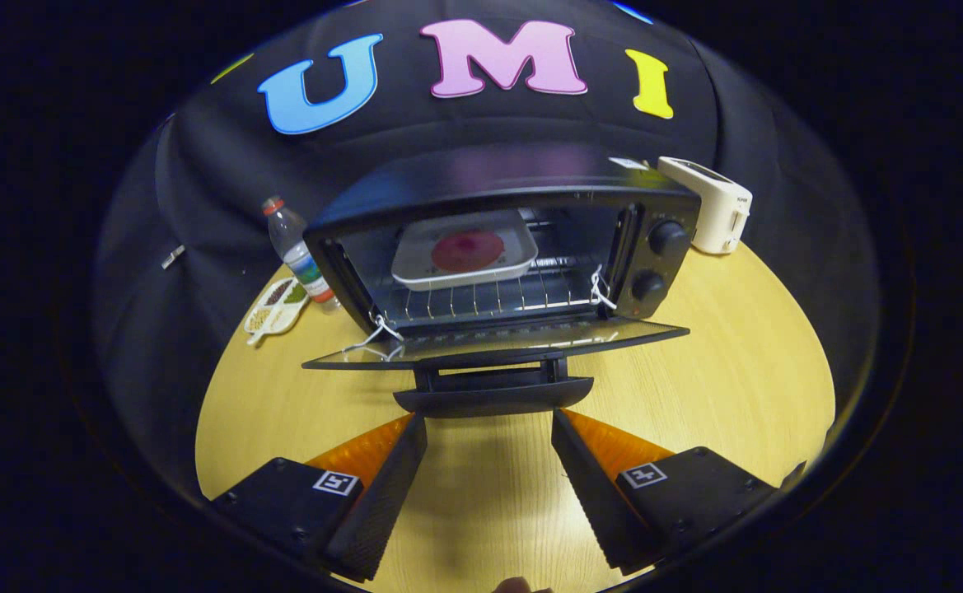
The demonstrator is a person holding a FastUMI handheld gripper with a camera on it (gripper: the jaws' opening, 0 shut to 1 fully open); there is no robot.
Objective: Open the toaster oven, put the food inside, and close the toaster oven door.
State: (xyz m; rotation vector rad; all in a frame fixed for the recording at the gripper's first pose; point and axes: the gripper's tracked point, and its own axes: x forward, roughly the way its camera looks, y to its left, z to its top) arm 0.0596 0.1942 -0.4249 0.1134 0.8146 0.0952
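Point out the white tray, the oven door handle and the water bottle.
white tray [436, 276]: gripper view, its front rim, on the oven rack.
oven door handle [493, 397]: gripper view, middle of the bar, just ahead of the open fingers.
water bottle [300, 255]: gripper view, its body, beside the oven.

Gripper-mounted, near, facing toaster oven [497, 247]

Toaster oven [497, 239]: rear of cavity dark, back wall unresolved. Knob markings too small to read. Water bottle [300, 255] base hidden behind oven's corner. Contents of divided dish [277, 306] too small to identify. Fingers [382, 486] spread apart, rear ends cut off.
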